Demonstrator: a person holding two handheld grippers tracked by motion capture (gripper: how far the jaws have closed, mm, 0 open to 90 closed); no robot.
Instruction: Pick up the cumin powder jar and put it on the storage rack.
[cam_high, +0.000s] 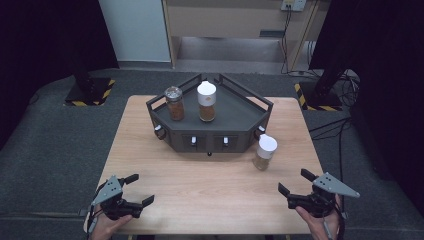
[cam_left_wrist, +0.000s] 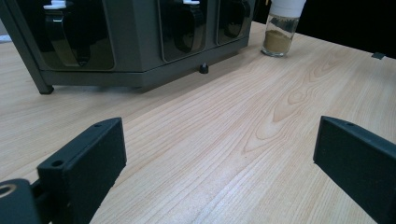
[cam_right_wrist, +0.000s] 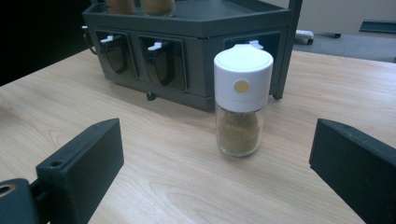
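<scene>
2 spice jars (cam_high: 174, 103) stand on the dark rack (cam_high: 240, 120).

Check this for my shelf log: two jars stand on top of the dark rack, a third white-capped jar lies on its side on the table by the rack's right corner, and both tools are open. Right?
Not quite. The third white-capped jar stands upright on the table, as the right gripper view shows. The rest holds: two jars on the dark rack, and the left tool and right tool both open.
</scene>
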